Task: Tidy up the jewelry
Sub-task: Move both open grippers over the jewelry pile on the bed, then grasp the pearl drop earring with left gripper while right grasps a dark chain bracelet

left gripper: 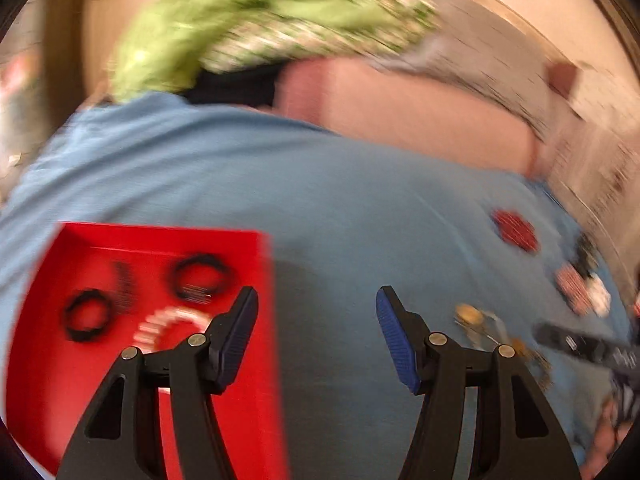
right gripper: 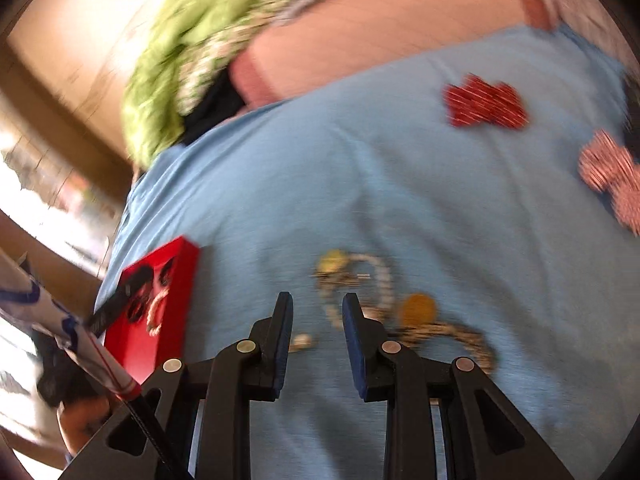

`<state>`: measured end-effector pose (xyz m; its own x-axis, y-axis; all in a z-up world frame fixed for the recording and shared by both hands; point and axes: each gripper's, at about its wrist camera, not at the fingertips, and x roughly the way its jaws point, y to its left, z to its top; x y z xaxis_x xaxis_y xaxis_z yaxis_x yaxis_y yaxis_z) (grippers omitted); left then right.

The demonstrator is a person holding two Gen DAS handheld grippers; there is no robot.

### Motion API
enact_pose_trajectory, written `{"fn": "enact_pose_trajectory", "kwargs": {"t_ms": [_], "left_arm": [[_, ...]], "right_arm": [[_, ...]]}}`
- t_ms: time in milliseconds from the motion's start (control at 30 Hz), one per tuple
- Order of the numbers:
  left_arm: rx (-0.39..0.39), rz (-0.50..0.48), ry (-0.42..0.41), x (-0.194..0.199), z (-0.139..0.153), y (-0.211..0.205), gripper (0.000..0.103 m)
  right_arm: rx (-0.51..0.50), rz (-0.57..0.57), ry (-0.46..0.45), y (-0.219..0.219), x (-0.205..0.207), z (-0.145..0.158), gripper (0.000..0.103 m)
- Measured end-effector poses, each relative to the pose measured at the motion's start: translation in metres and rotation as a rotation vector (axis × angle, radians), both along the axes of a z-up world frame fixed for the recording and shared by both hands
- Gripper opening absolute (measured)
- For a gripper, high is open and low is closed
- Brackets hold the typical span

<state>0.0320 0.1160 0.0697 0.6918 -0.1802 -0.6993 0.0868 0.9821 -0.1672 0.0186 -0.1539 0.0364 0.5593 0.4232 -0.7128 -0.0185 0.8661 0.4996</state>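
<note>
Left gripper (left gripper: 316,320) half open, empty, beside red tray (left gripper: 256,360) | right gripper (right gripper: 316,312) narrow gap, empty, above gold chain jewelry (right gripper: 360,280) on blue cloth (right gripper: 320,180), right of tray | risk: chain likely tangles or slips from narrow pads; bow clips (right gripper: 486,100) lie farther right.

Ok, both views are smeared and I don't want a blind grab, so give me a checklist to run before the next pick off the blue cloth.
1. Left tool empty: ok, nothing between its fingers.
2. Right tool empty: ok, narrow gap, only cloth and beads seen through it.
3. Target in front: ok, tangled beaded strands lie just beyond the right tool.
4. Red tray has room: ok, two black rings and a white bracelet inside, bare floor left.
5. Strands separable: cannot tell, too blurred.
6. Image sharp enough to aim: not ok.
</note>
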Motion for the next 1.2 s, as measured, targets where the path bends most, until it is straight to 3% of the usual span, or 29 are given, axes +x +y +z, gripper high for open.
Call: {"fn": "enact_pose_trajectory", "kwargs": {"t_ms": [100, 200, 367, 600, 667, 733, 767, 833, 933, 1000, 1200], "left_arm": [[-0.086, -0.204, 0.101, 0.004, -0.013, -0.034, 0.060], [-0.080, -0.342, 0.152, 0.000, -0.024, -0.062, 0.060], [-0.024, -0.461, 0.157, -0.006, -0.033, -0.085, 0.059], [0.061, -0.504, 0.152, -0.011, -0.050, -0.110, 0.058], [0.095, -0.512, 0.152, -0.010, -0.055, -0.119, 0.044], [0.158, -0.509, 0.125, -0.011, -0.059, -0.127, 0.036], [0.173, -0.510, 0.115, -0.010, -0.059, -0.128, 0.024], [0.195, -0.493, 0.106, -0.008, -0.058, -0.127, 0.011], [0.182, -0.429, 0.096, 0.001, -0.053, -0.116, 0.011], [0.118, -0.397, 0.083, 0.007, -0.046, -0.103, 0.011], [0.021, -0.337, 0.014, 0.009, -0.023, -0.079, 0.011]], "right_arm": [[0.004, -0.035, 0.008, -0.018, -0.001, -0.005, 0.028], [0.004, -0.049, 0.018, -0.034, -0.002, -0.010, 0.028], [0.018, -0.057, 0.029, -0.053, -0.008, -0.014, 0.028], [0.008, -0.025, 0.032, -0.059, -0.013, -0.014, 0.028], [0.002, -0.021, 0.035, -0.060, -0.014, -0.015, 0.028], [0.000, -0.019, 0.039, -0.064, -0.016, -0.017, 0.028], [-0.002, -0.019, 0.042, -0.065, -0.018, -0.018, 0.028], [-0.007, -0.019, 0.050, -0.068, -0.018, -0.019, 0.028], [-0.028, -0.011, 0.064, -0.069, -0.018, -0.021, 0.028], [-0.052, -0.001, 0.082, -0.067, -0.017, -0.024, 0.028], [-0.232, 0.081, 0.122, -0.044, -0.012, -0.039, 0.028]]}}
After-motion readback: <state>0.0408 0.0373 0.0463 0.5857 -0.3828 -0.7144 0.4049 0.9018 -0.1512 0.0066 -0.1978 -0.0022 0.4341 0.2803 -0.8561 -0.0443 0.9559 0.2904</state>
